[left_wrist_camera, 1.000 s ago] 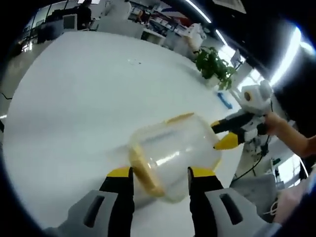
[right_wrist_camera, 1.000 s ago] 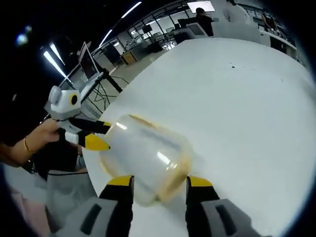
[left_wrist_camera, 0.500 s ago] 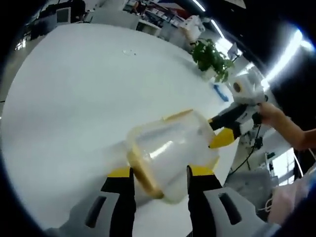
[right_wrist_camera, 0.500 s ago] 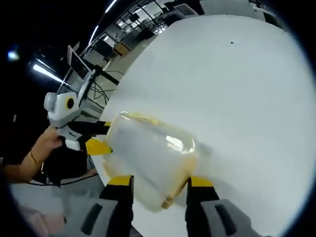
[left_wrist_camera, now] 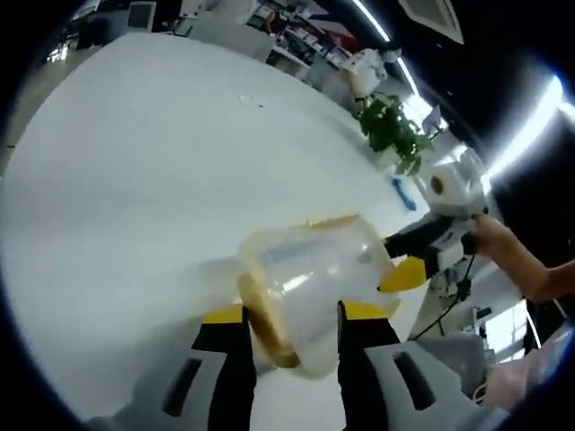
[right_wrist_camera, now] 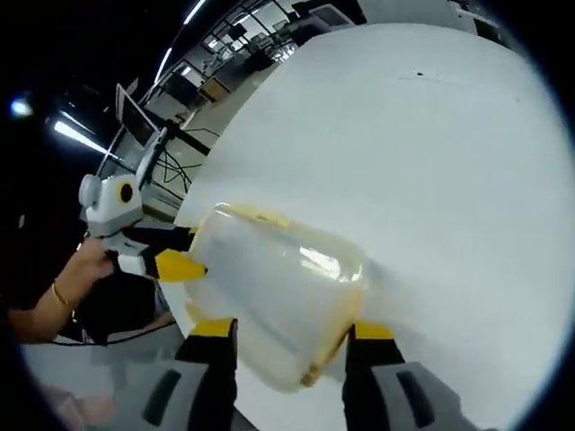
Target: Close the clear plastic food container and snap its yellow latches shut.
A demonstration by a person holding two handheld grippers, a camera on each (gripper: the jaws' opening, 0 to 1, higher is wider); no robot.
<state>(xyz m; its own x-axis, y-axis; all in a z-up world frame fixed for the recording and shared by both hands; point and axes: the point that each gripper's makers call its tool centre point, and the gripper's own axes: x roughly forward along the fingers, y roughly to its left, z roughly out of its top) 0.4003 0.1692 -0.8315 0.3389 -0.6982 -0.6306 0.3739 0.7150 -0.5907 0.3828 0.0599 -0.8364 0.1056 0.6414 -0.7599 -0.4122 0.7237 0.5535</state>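
A clear plastic container [left_wrist_camera: 314, 278] with a yellow rim band [left_wrist_camera: 265, 319] and a yellow latch [left_wrist_camera: 332, 220] hangs on its side just over the white table [left_wrist_camera: 135, 180]. My left gripper [left_wrist_camera: 292, 314] is shut on its near end, one jaw on each side. My right gripper [left_wrist_camera: 402, 260] comes in from the right and holds the far end. In the right gripper view the same container [right_wrist_camera: 278, 287] sits between my right gripper's [right_wrist_camera: 292, 330] jaws, and the left gripper [right_wrist_camera: 180, 251] grips the opposite end.
The table [right_wrist_camera: 449, 162] is wide and bare, with its edge close behind the container. A potted plant [left_wrist_camera: 391, 121] and a small blue thing [left_wrist_camera: 404, 193] stand near the far edge. A person's hand [right_wrist_camera: 81, 269] holds the other gripper. Desks and monitors fill the background.
Both cameras have tilted and the container has turned slightly with them. It stays held at both ends, and neither grip has changed.
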